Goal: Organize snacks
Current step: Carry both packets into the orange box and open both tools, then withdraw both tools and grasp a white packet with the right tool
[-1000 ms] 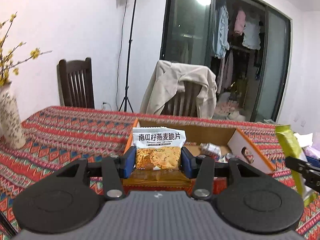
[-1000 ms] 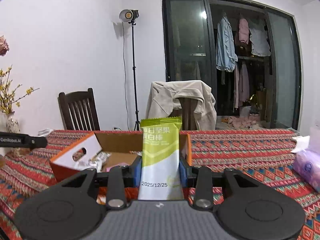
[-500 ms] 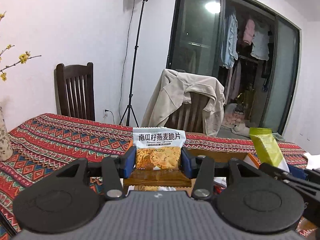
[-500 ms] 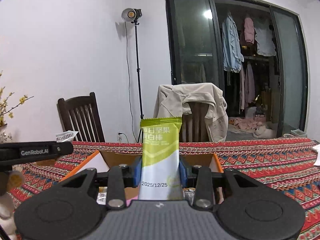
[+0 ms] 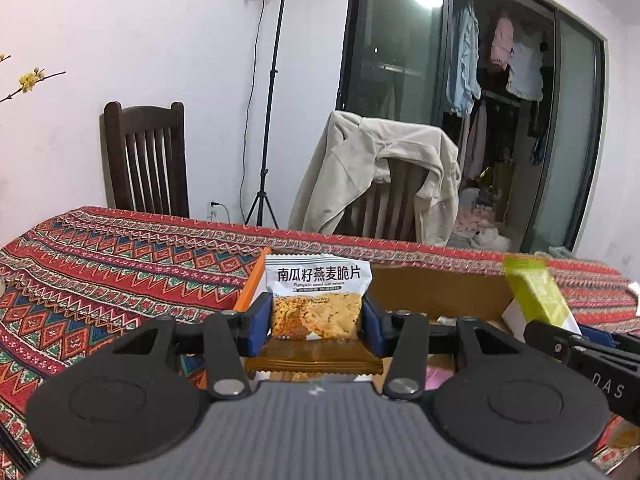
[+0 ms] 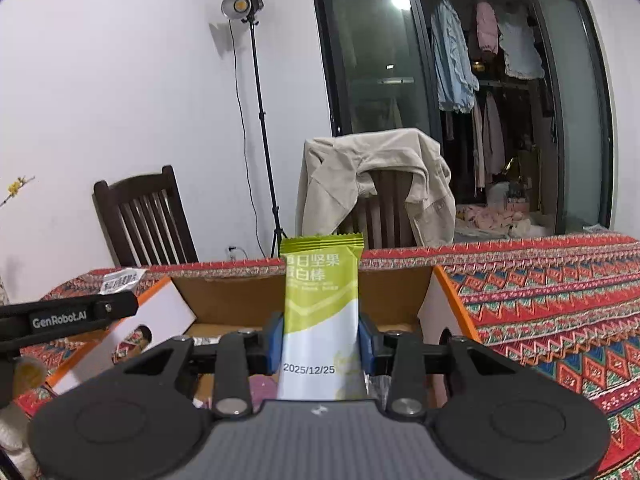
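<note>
Two snack packets in hand, one per gripper. Item one: pumpkin seed oat crisp packet (image 5: pixel 318 300), white top and orange photo panel, lower centre of the left wrist view, clamped between the blue fingers (image 5: pixel 258 322) of the left gripper (image 5: pixel 317 322), above the near edge of the open cardboard box (image 5: pixel 436 292). Item two: green and white nut bar (image 6: pixel 322 312), upright, stamped 2025/12/25, centre of the right wrist view, pinched between the fingers (image 6: pixel 275 342) of the right gripper (image 6: pixel 320 344) over the same box. Box stands on the surface under a red patterned cloth (image 5: pixel 100 264); small wrappers inside, too blurred to name. Background: dark wooden chair (image 5: pixel 146 160), beige jacket (image 5: pixel 384 176) draped over a second chair, light stand (image 6: pixel 256 120).
</note>
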`<state>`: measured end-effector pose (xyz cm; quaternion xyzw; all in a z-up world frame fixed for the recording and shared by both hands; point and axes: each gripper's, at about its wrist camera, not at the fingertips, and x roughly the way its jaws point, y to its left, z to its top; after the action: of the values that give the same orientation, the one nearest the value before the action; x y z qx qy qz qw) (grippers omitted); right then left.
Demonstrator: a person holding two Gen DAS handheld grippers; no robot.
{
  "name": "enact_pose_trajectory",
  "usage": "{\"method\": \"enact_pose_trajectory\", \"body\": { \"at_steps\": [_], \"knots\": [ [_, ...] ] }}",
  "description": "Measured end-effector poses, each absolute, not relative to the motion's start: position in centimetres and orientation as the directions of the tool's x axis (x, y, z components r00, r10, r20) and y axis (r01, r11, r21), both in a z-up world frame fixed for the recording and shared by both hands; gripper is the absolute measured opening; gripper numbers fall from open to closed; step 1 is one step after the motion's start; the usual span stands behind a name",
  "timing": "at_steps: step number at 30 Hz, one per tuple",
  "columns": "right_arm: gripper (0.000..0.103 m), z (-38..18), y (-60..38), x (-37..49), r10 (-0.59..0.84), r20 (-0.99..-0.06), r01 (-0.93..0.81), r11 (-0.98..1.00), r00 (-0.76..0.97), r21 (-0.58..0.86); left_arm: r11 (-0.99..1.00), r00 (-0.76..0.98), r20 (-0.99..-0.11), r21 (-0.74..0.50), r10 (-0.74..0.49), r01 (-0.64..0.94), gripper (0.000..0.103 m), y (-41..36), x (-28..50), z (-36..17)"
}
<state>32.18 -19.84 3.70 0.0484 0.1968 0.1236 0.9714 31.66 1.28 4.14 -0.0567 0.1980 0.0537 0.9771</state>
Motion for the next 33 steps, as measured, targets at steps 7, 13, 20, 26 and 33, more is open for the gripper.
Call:
{"method": "enact_pose_trajectory", "body": {
  "at_steps": [7, 13, 20, 26, 33],
  "knots": [
    [0.042, 2.6, -19.7, 32.9, 0.261, -0.415, -0.219, 0.965, 0.872, 0.147, 0.989, 0.912, -0.405, -0.1, 0.062, -0.112, 0.084, 1.5, 31.6, 3.6],
    [0.093, 3.0, -20.7, 32.3, 0.272, -0.388, -0.21, 0.958, 0.881, 0.194, 0.984, 0.923, -0.379, -0.132, 0.058, -0.117, 0.103, 1.7, 30.8, 4.0],
    [0.102, 3.2, -20.8, 32.2, 0.265, -0.403, -0.201, 0.96, 0.876, 0.196, 0.981, 0.917, -0.394, -0.139, 0.071, -0.135, 0.103, 1.9, 30.9, 4.1],
    [0.103, 4.0, -21.2, 31.6, 0.25, -0.407, -0.182, 0.963, 0.879, 0.199, 0.979, 0.918, -0.389, -0.144, 0.079, -0.145, 0.103, 1.8, 30.2, 5.3],
    [0.103, 6.7, -22.0, 29.2, 0.23, -0.371, -0.166, 0.966, 0.9, 0.196, 0.976, 0.929, -0.36, -0.161, 0.081, -0.147, 0.103, 1.5, 27.8, 8.4]
  ]
}}
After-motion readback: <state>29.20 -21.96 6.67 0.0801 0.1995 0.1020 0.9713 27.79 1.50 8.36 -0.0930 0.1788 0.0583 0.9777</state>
